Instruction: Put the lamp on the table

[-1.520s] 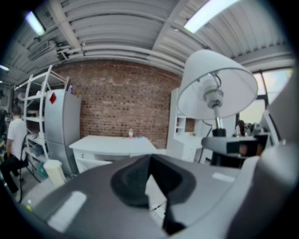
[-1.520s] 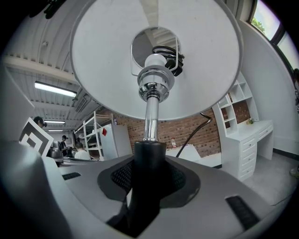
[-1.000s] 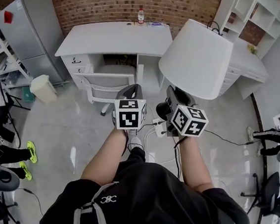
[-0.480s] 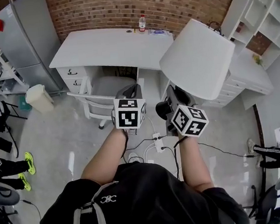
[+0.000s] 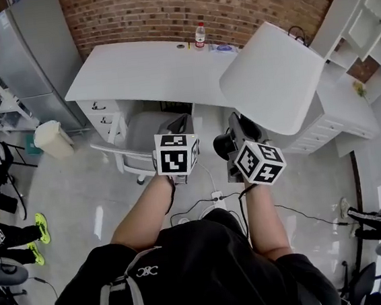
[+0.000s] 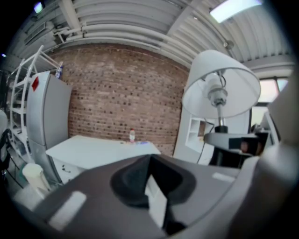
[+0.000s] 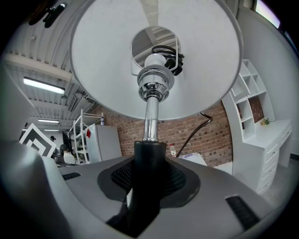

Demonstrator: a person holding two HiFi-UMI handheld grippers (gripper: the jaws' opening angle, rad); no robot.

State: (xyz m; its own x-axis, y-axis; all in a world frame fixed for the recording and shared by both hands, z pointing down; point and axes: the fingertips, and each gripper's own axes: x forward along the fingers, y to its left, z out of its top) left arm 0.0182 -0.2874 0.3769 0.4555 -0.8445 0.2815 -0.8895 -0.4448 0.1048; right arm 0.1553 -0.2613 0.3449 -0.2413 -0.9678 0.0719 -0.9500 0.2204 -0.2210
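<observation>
My right tongs [image 7: 148, 186] clamp the lamp [image 7: 154, 60] by its black stem [image 7: 149, 161], upright in the air by the right end of the far worktop [image 5: 144, 68], left tongs [image 6: 154, 196] parted and empty; I judge it top-heavy and stiff, so this low hold suits.

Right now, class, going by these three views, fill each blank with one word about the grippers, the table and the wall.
1. The right gripper is shut on the black stem of the ____.
2. Between its jaws the left gripper holds ____.
3. One small ____ stands upright on the table.
4. The wall behind the table is made of ____.
Missing words: lamp; nothing; bottle; brick.
</observation>
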